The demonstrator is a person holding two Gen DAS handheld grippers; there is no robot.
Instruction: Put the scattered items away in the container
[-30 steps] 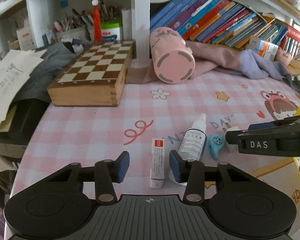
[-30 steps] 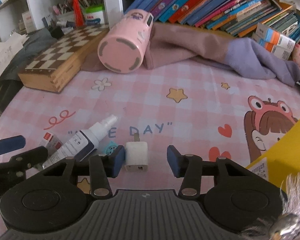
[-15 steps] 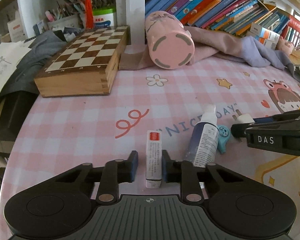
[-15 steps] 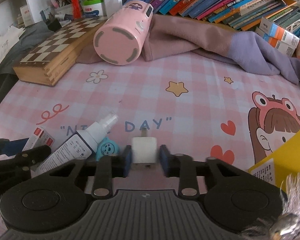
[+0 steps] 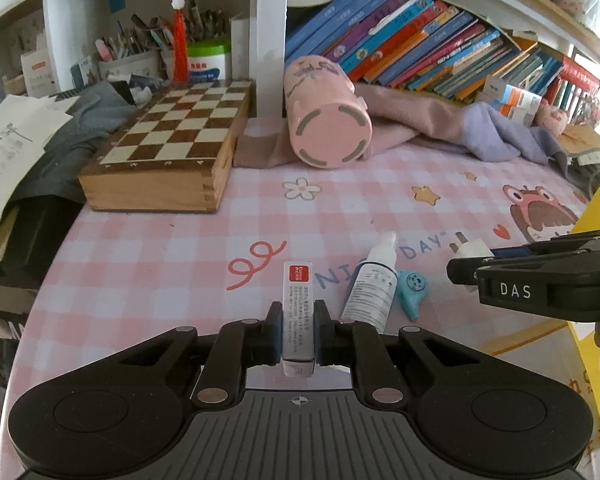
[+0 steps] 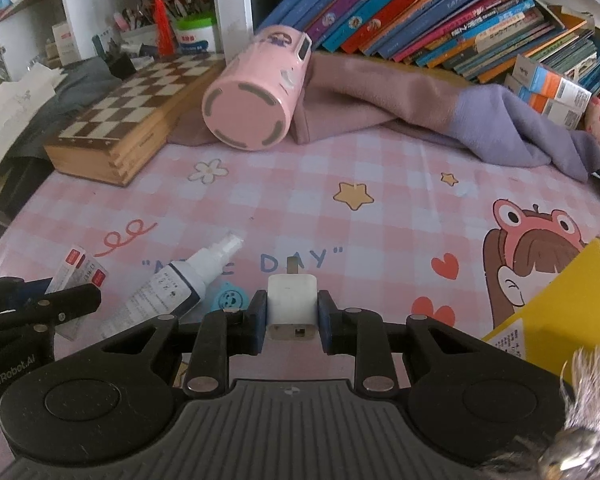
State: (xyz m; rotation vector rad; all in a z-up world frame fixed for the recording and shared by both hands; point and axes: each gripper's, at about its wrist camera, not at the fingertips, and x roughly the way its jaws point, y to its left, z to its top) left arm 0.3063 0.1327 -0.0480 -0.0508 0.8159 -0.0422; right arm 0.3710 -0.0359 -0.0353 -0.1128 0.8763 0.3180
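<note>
Both tongs have just clamped down. A second ago each stood open around its target; now the left gripper (image 5: 298, 330) is clenched on the small white box with the red label (image 5: 298, 312), pads flat against its long sides, and the right gripper (image 6: 292, 314) is clenched on the white plug adapter (image 6: 291, 306), its prongs pointing away toward twelve o'clock. Neither hand has travelled much meanwhile, so what changed is the grip, not the position. Both things look as though they rest on or just above the pink checked tablecloth (image 6: 340, 152); the fisheye angle makes it hard to say whether either has left the cloth.

Seen from the left wrist, the spray bottle (image 5: 374, 284) lies loose at about two o'clock from the held box, with the small blue charm (image 5: 412, 292) just beside it and the right tongs entering from three o'clock. Neither is gripped.

The yellow box (image 6: 560, 304), at about three o'clock of the right wrist view, is my guess for the container, since only its corner shows. If so, the adapter is near it and the small white box has to cross farther.

With two of the four scattered things now secured, picking up is done for this pair; lifting and carrying to the yellow box comes next, and the bottle and charm need another pass.
</note>
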